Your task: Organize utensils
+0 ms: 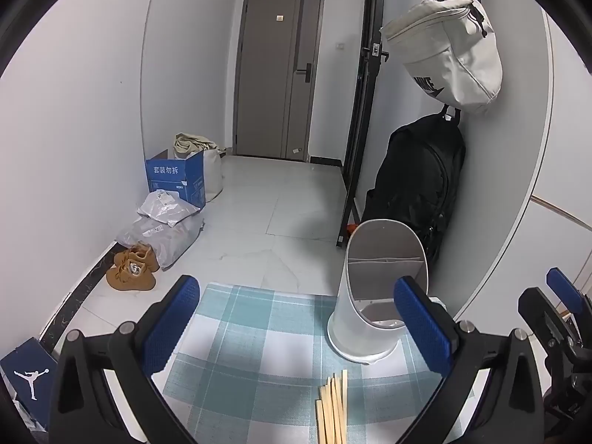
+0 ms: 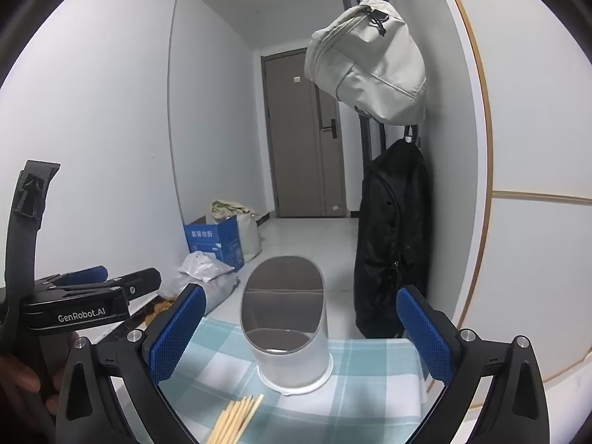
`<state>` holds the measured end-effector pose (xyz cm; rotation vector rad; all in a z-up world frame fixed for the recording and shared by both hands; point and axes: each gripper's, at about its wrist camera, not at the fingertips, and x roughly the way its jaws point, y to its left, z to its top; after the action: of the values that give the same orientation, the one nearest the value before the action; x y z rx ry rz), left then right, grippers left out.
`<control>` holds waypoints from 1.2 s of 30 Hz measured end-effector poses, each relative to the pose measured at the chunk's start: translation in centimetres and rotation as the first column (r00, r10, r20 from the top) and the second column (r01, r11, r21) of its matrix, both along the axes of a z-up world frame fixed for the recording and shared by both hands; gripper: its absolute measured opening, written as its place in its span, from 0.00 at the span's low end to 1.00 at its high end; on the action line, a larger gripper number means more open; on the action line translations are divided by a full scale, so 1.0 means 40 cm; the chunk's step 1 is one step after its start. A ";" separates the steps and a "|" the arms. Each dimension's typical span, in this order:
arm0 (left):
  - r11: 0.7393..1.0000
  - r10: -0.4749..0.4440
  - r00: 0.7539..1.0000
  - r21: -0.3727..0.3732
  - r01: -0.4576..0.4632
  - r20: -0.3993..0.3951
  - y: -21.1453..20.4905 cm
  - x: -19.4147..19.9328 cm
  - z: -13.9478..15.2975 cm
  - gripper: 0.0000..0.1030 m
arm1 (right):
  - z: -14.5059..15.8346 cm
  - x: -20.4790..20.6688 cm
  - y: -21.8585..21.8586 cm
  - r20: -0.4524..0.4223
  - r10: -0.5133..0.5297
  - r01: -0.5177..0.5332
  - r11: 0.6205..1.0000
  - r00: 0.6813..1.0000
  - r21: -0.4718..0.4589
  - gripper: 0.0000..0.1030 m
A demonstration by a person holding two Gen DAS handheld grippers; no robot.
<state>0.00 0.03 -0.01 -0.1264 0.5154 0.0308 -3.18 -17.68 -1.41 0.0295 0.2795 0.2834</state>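
Checked cloth [image 1: 259, 333]: chopsticks [image 1: 333, 407] near white holder [image 1: 370, 296]; both jaws wide.

beige bag [image 1: 449, 48] – hung | black backpack [image 1: 418, 188] – below | blue box [image 1: 175, 179] | tan shoes [image 1: 133, 268]

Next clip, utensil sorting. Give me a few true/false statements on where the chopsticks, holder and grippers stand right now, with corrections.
1. The chopsticks lie on the checked cloth. True.
2. The white holder has tipped over. False: it stands upright on the cloth.
3. The right gripper is open and empty. True.
4. The left gripper clamps the chopsticks. False: its jaws are open and the chopsticks lie loose below them.
5. Chopsticks already stand in the holder. False: its visible compartments look empty.
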 end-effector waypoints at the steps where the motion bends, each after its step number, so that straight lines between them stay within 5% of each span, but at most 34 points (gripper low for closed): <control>1: 1.000 -0.002 1.000 0.001 0.002 -0.010 0.000 0.002 0.000 0.99 | 0.000 0.003 0.000 -0.002 -0.004 0.004 1.000 1.000 0.000 1.00; 36: 1.000 -0.015 0.999 0.008 0.016 -0.035 -0.011 0.012 -0.015 0.99 | -0.004 0.003 0.003 0.000 -0.010 0.010 1.000 1.000 -0.018 1.00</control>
<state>0.49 -0.42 -0.61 -0.1138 0.5511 0.0199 -3.07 -17.55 -1.57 0.0132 0.2824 0.2707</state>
